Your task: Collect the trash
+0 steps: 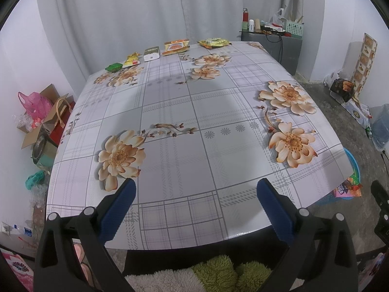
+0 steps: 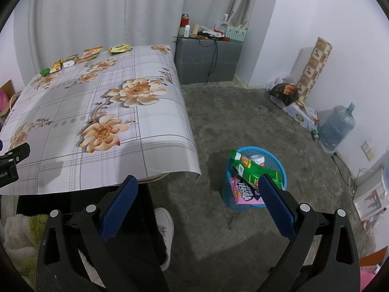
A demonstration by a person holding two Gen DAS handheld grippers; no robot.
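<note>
L claw (image 1: 195,192): I see it spread wide, nothing between the blue pads, hanging over the near edge of the table (image 1: 184,112).
Table: flower-print cloth, mid area bare.
Trash row: I count 5 pcs along the far edge, L to R: green pack (image 1: 113,67), yellow wrapper (image 1: 132,60) just beside it, white box (image 1: 151,53), orange packet (image 1: 175,46), yellow-green bag (image 1: 214,42). All well apart from both claws.
R claw (image 2: 198,189): also spread, empty, held off the table's R side over the concrete floor (image 2: 238,112).
Shoe (image 2: 166,231): white, on the floor below the R claw.
Bin (image 2: 252,182): blue mesh basket on the floor, R of the table, near the R claw's R pad, which hides part of its rim from me.
In bin: green box (image 2: 252,169) sticking out tilted, pink pack (image 2: 243,191) leaning at the front, a can (image 2: 257,159) behind; can't tell what else is inside.
Far R: water jug (image 2: 336,127) by the wall, away from the bin.
</note>
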